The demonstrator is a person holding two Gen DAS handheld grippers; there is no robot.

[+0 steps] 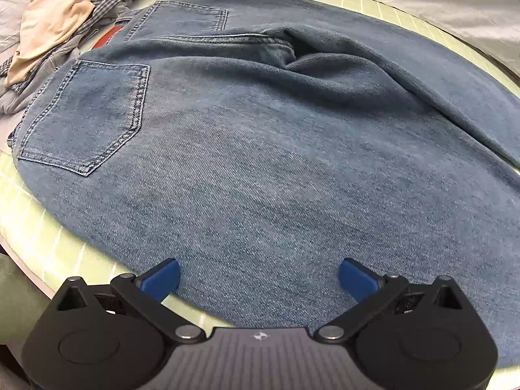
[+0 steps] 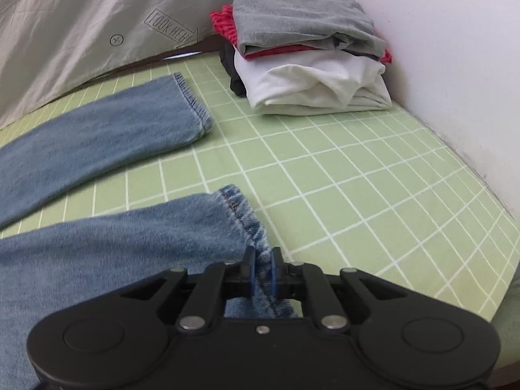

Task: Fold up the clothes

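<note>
We see the blue denim jeans (image 1: 260,149) spread seat-up on the green grid-lined mat (image 2: 357,178), legs apart. Our left gripper (image 1: 259,276) hovers released above the seat; our right gripper (image 2: 262,271) clamps the nearer leg's hem.

Green checked bed sheet (image 2: 341,175) bears jeans (image 2: 97,136); folded clothes stack (image 2: 312,58).

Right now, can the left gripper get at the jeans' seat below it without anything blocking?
Probably yes. The left gripper hangs open right over the jeans, with only flat denim between its fingertips; the loose clothes pile sits well off to the side.
</note>
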